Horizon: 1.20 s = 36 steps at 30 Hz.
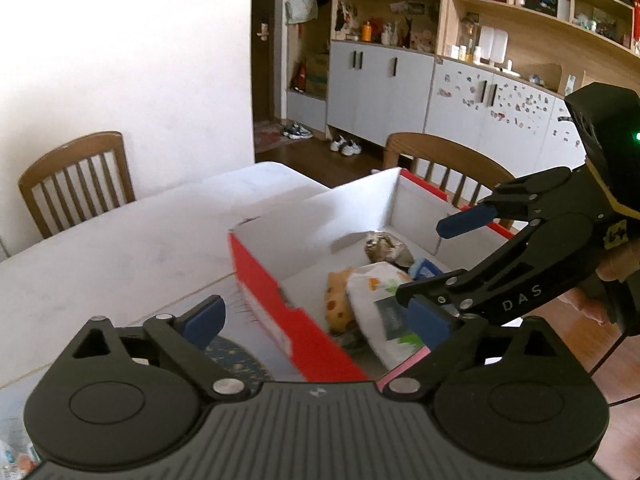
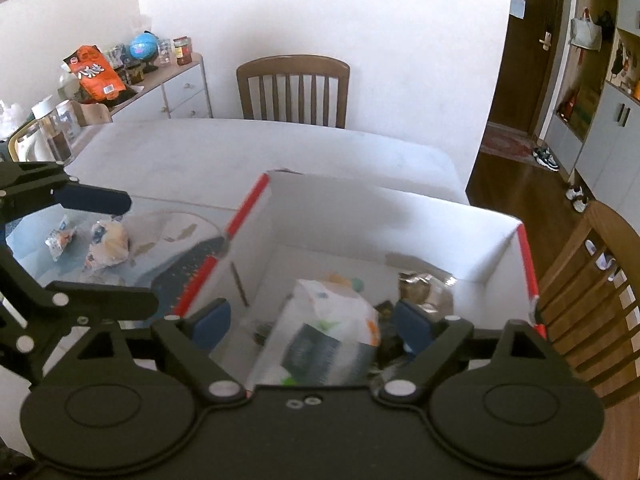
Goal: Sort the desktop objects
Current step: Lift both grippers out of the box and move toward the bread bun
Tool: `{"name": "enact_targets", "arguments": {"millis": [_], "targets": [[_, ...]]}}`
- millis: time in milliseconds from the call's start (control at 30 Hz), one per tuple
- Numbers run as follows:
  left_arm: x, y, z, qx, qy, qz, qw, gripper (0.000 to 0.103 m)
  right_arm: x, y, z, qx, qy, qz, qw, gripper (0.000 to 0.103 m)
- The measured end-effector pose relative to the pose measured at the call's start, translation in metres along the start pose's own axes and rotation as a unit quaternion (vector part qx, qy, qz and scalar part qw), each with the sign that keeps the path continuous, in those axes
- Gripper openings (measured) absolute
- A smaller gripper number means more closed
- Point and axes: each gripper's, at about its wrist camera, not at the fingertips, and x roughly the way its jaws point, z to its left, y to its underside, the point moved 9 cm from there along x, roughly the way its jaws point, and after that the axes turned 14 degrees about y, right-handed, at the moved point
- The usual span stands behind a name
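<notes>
Both your left gripper (image 1: 320,320) and right gripper (image 2: 312,326) gape empty above the red-edged white cardboard box (image 2: 248,204); next, reach the crumpled wrappers (image 2: 108,246) at centre-left.

The white printed plastic packet (image 2: 324,336) in the red-and-white cardboard box (image 2: 400,220) is motion-blurred, its dark label unreadable. The right gripper's black body hides its near end. Small wrapped items (image 2: 108,246) on the bench at left are too blurred to identify.

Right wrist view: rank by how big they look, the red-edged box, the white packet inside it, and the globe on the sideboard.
1. box
2. white packet, close to the camera
3. globe, far off, so its true size is unsure
</notes>
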Motion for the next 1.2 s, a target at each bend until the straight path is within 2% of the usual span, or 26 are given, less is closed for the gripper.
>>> {"name": "enact_targets", "arguments": {"millis": [500,633,1067,1200], "targets": [[-0.063,0.03,0.058,-0.019,-0.026,-0.013,0.9994,0.103,-0.009,-0.026,0.08,0.001,-0.009,-0.018,1.0,0.091],[-0.08,0.041,0.076,-0.021,-0.05,-0.018,0.9984,0.103,-0.01,-0.031,0.098,-0.001,-0.011,-0.021,1.0,0.091],[-0.117,0.074,0.128,-0.052,-0.076,-0.023,0.9955,0.103,-0.004,-0.043,0.159,-0.014,-0.021,-0.017,1.0,0.091],[-0.129,0.081,0.144,-0.06,-0.094,-0.033,0.9932,0.103,-0.001,-0.047,0.173,-0.017,-0.024,-0.017,0.999,0.091]]}}
